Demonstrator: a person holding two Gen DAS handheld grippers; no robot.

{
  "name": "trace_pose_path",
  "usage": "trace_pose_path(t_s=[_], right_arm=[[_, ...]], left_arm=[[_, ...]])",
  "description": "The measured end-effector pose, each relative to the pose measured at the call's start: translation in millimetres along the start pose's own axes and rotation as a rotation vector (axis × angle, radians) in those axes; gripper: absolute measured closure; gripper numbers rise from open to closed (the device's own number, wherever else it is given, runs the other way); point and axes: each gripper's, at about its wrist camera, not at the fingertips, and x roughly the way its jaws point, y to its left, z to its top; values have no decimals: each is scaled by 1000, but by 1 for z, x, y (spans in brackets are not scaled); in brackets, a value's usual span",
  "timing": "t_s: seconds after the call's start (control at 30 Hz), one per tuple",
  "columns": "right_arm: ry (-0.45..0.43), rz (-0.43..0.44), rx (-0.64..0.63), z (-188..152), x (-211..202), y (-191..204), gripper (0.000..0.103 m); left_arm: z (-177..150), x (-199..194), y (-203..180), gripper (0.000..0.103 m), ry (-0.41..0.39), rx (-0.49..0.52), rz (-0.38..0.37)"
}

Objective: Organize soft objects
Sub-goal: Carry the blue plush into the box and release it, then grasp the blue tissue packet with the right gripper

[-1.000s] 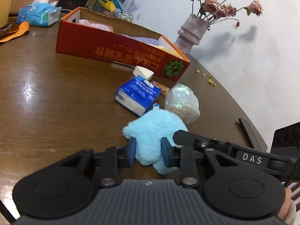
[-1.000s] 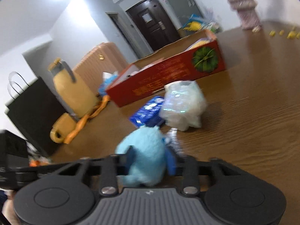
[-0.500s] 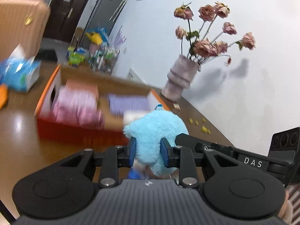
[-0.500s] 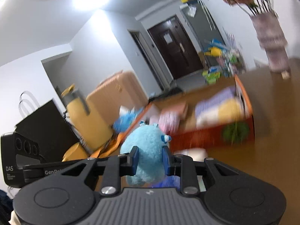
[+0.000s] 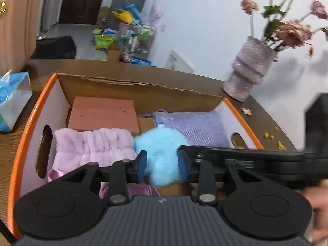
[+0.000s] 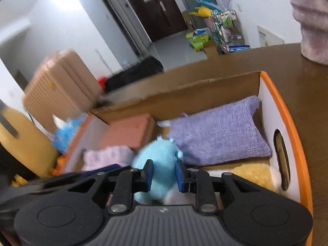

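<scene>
Fluffy light-blue plush toy [image 5: 162, 160] pinched from both sides: left gripper [image 5: 162, 165] and right gripper [image 6: 163, 175] each clamp it between blue pads, angled down over the orange-rimmed cardboard box [image 5: 26, 127]. Toy sits between pink fleece cloth [image 5: 92, 149] and purple woven pouch [image 6: 219, 135]. Toy's underside hidden; right view motion-blurred.
</scene>
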Motion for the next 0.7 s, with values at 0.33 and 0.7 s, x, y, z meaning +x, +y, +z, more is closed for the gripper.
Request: trace_pose_path(t_s=[0.33,0.7], right_arm=[[38,-59,-116,0,-14,18,77],[-254,-39,-230,-49,-210,29,44]], left_arm=[[1,-65,-17,63,-87,118,80],[-75,-208,-45,30,-298,203,139]])
